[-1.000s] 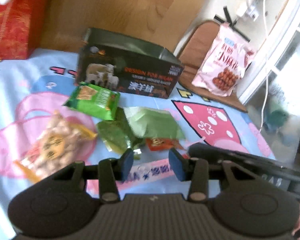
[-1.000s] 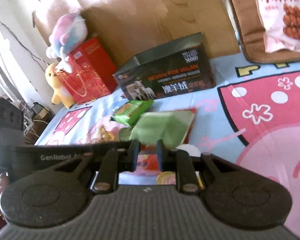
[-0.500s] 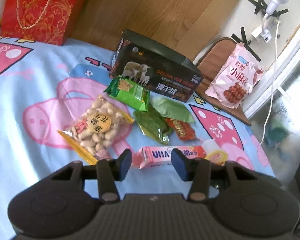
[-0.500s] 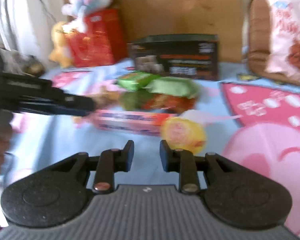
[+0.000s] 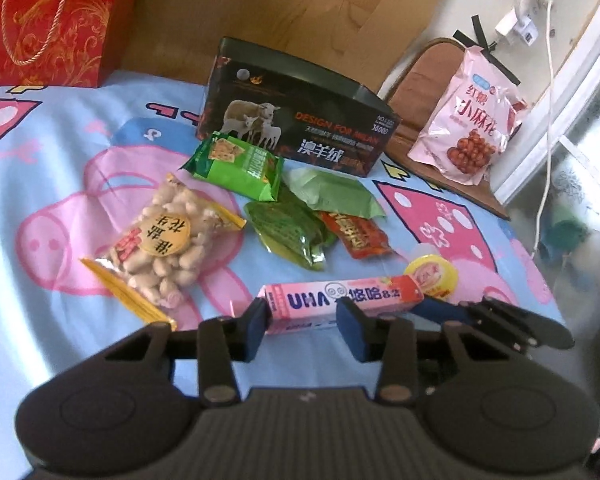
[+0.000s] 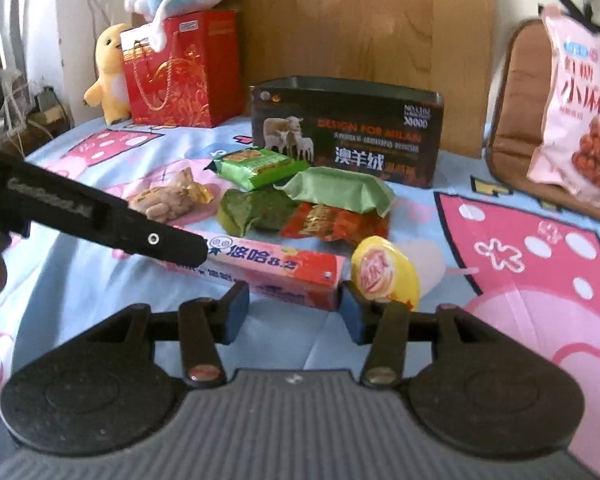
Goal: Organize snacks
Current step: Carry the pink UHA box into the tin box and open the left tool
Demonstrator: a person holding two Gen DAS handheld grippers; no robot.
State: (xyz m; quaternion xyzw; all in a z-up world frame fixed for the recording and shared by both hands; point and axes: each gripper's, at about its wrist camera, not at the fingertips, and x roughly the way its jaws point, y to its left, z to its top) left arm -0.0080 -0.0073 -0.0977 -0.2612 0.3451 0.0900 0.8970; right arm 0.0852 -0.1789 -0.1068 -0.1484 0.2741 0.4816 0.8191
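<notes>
Here, both grippers hovered low over the bedsheet [image 5: 40, 184], each pointed at the pink candy box [image 5: 342, 306]. The left gripper [image 5: 302, 326] stood with its jaws apart and nothing between them; the box lay just ahead of its fingertips, long axis running crosswise to the fingers, left to right. The right gripper [image 6: 294, 312] was likewise spread and empty, with the same candy box [image 6: 276, 272] just past its tips, its near end toward the right-hand finger.

Seen from the right wrist, the left gripper's arm reached in from the left, its tip over or touching the box's far end; contact could not be told. Seen from the left wrist, the right gripper came in from the right, close beside the box's right end.

Immediately right of the box lay a yellow-lidded jelly cup [image 6: 384, 272], touching or nearly so. Farther ahead sat the loose pile: peanut bag [image 5: 160, 248] ahead-left, green cracker pack [image 5: 236, 164], dark green packet [image 5: 288, 232], pale green wrapper [image 5: 336, 194], red packet [image 5: 358, 236]. Beyond them stood the open black box [image 5: 300, 120], likely the destination.

Judgement: the box was the next pick. Neither gripper was clearly nearer. Its long axis lay across both sets of fingers, too long to fit between them, so a grasp would need a wrist turn to close on the narrow sides.
</notes>
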